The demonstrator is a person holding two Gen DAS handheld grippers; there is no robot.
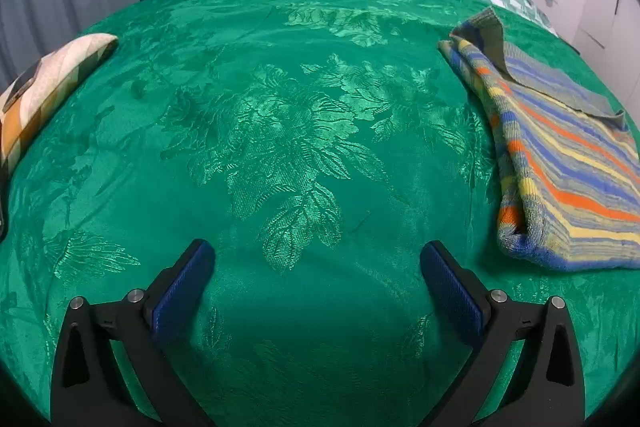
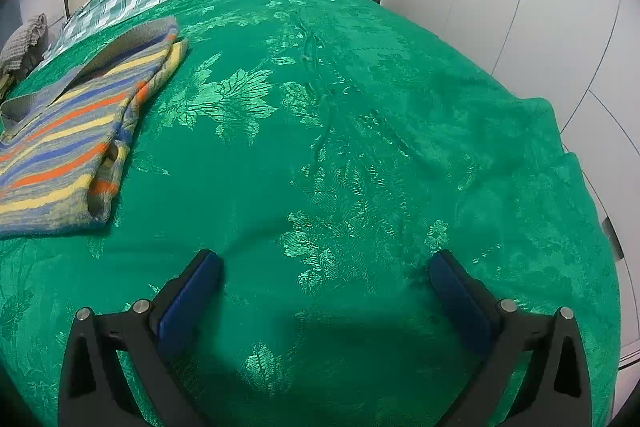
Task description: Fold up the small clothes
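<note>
Both grippers stand wide apart and empty: the left gripper (image 1: 318, 259) and the right gripper (image 2: 326, 267) hang over bare green bedspread (image 1: 280, 131), angled downward, nothing between the blue pads (image 1: 180, 291). The striped garment (image 1: 568, 171) lies folded between the two, right of the left gripper and left of the right one, near but untouched. If another fold is wanted, each gripper should pinch a near corner low against the bed and lift evenly; the grey flap on top looks loose.

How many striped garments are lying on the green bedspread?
1: the striped garment, partly folded, lies alone on the green bedspread, between the two camera views. A heap of other cloth sits beside the bed, contents unclear.
</note>
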